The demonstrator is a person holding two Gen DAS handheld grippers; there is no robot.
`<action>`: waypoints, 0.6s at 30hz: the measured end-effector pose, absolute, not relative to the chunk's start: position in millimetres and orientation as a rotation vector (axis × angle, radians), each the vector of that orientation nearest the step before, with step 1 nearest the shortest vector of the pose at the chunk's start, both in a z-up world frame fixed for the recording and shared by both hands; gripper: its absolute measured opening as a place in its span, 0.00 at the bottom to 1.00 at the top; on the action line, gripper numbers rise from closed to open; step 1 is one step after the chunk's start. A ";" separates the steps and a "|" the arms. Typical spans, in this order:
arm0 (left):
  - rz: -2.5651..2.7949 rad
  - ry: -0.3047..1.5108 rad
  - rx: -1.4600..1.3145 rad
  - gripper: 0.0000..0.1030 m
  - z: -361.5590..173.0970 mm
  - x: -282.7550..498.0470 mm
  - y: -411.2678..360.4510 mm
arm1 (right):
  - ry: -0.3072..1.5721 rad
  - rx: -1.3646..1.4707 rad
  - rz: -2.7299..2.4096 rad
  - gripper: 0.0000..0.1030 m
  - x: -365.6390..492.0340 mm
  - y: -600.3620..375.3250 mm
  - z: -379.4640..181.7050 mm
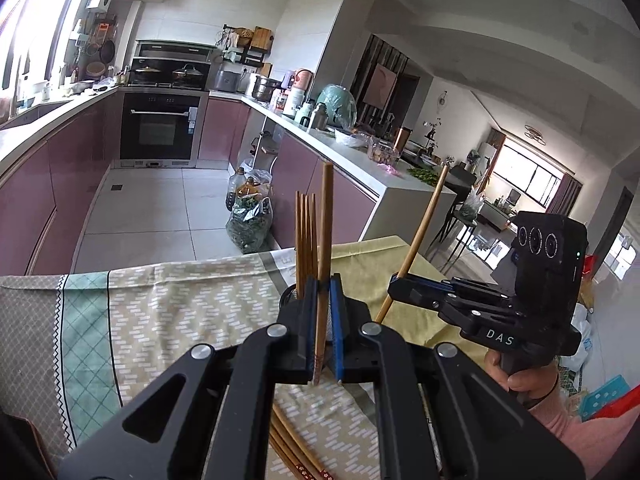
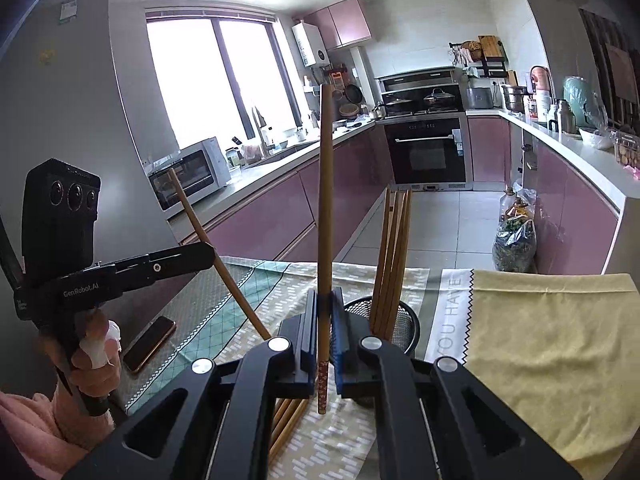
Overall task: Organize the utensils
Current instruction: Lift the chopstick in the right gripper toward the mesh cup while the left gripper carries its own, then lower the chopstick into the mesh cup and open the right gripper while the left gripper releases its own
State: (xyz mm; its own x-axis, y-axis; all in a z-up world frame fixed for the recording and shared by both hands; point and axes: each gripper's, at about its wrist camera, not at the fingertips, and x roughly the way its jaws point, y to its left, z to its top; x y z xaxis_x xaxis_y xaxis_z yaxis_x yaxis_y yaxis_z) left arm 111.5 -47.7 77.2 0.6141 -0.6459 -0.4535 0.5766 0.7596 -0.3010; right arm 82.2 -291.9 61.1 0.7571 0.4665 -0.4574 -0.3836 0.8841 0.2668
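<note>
Left gripper (image 1: pixel 322 320): jaws pinched on one chopstick (image 1: pixel 325 248), a plain brown wooden stick standing nearly upright, its lower end printed with a small pattern. It is held just in front of the mesh holder (image 1: pixel 289 295).

Right gripper (image 2: pixel 325 328): clamped likewise on a second chopstick (image 2: pixel 325 220), same wood, speckled floral end hanging below the pads, just left of the mesh holder.

Mesh holder: black, round, on the patterned tablecloth (image 1: pixel 168 312); a bundle of standing chopsticks (image 2: pixel 394 256) leans inside it.

Loose chopsticks (image 1: pixel 296 452): several lying flat on the cloth, nearer than the holder.

Phone (image 2: pixel 150 344): flat on the table, well left of the holder.
</note>
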 end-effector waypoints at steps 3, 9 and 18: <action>-0.716 0.552 -0.126 0.07 87.7 113.5 -51.3 | 0.521 0.152 0.464 0.06 83.7 -294.1 69.5; -0.726 0.512 -0.126 0.07 104.7 115.9 -57.6 | 0.495 0.147 0.460 0.06 87.0 -297.7 79.5; -0.717 0.489 -0.134 0.07 114.0 127.1 -69.3 | 0.460 0.159 0.438 0.06 99.1 -302.8 87.8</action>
State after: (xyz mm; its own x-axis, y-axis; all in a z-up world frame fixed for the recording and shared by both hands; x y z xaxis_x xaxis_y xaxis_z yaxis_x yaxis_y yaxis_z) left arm 127.1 -69.3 114.0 0.6472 -0.6588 -0.3835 0.5972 0.7509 -0.2820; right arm 99.1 -302.8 87.8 0.8054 0.4429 -0.3939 -0.3723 0.8951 0.2452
